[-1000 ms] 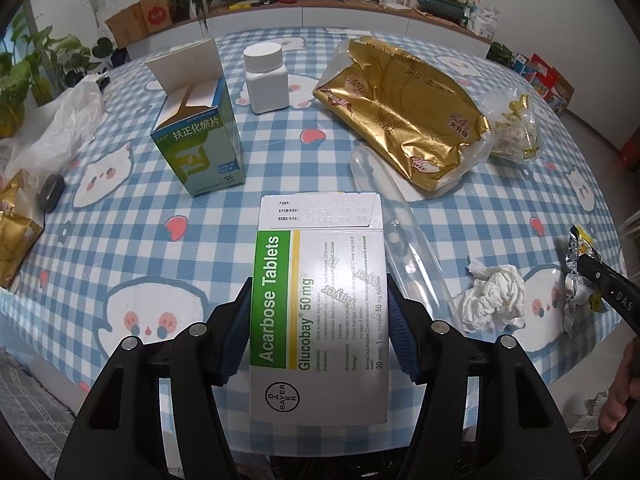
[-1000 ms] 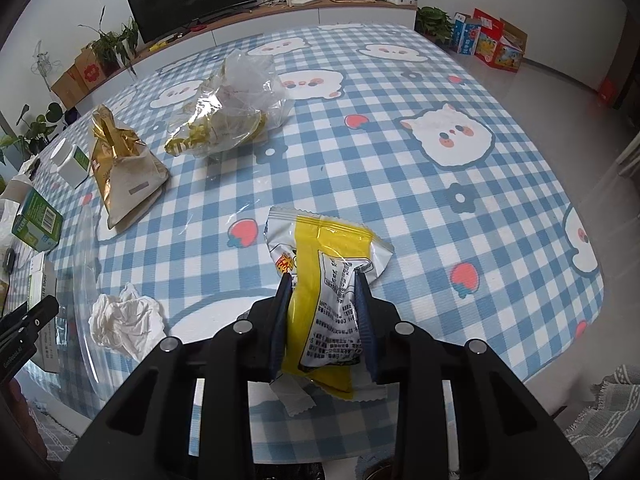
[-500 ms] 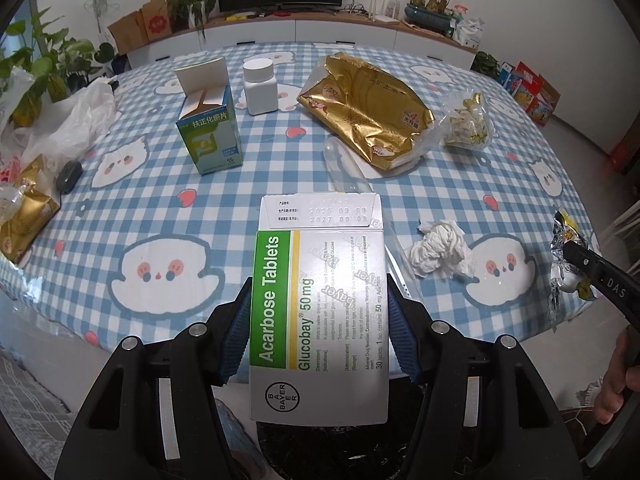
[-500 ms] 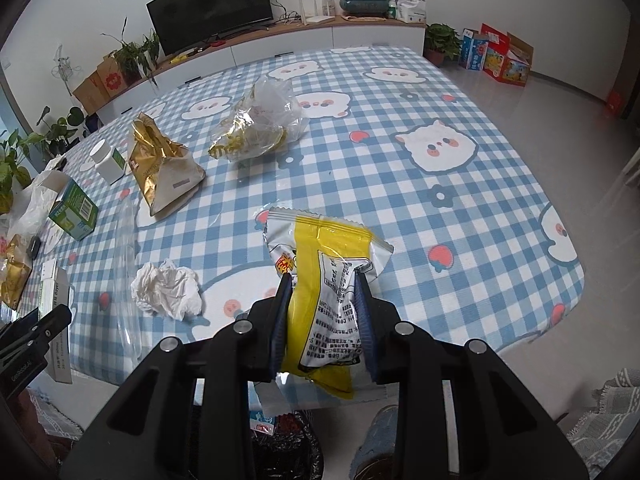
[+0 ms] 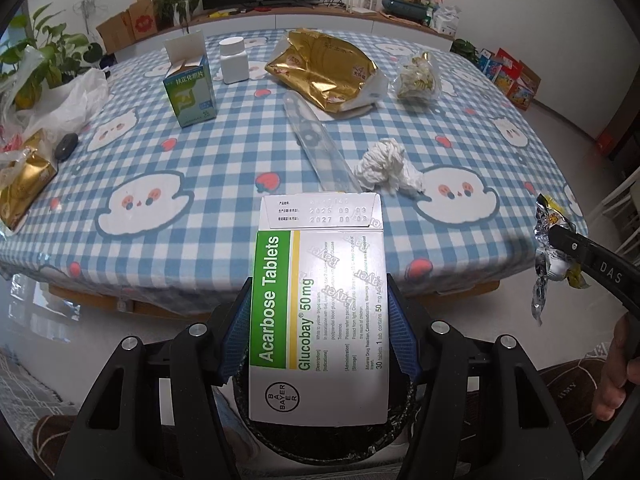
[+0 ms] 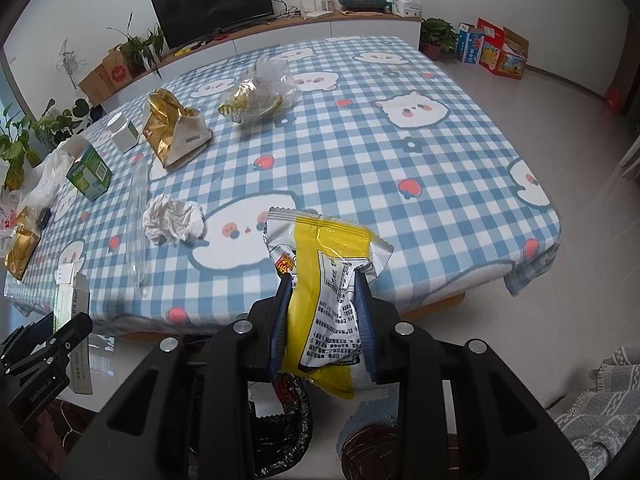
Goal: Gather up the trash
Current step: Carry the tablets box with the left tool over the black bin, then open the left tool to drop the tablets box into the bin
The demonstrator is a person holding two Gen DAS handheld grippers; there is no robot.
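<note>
My left gripper is shut on a white and green tablet box, held off the table's near edge above a black-lined trash bin. My right gripper is shut on a yellow and silver snack wrapper, also past the table edge, with the bin's black liner below it. On the checked tablecloth lie a crumpled white tissue, a clear plastic sleeve, a gold foil bag, a green and white carton, a white pill bottle and a clear bag of scraps.
A white plastic bag, a small gold pack and a dark oval object sit at the table's left side. A person's fingers hold the right gripper's handle. A grey patterned cloth lies at lower right; a TV and plants stand behind the table.
Both grippers have pulled back from over the table to beyond its near edge, carrying the tablet box and the wrapper. The black-lined bin has come into view beneath them.
</note>
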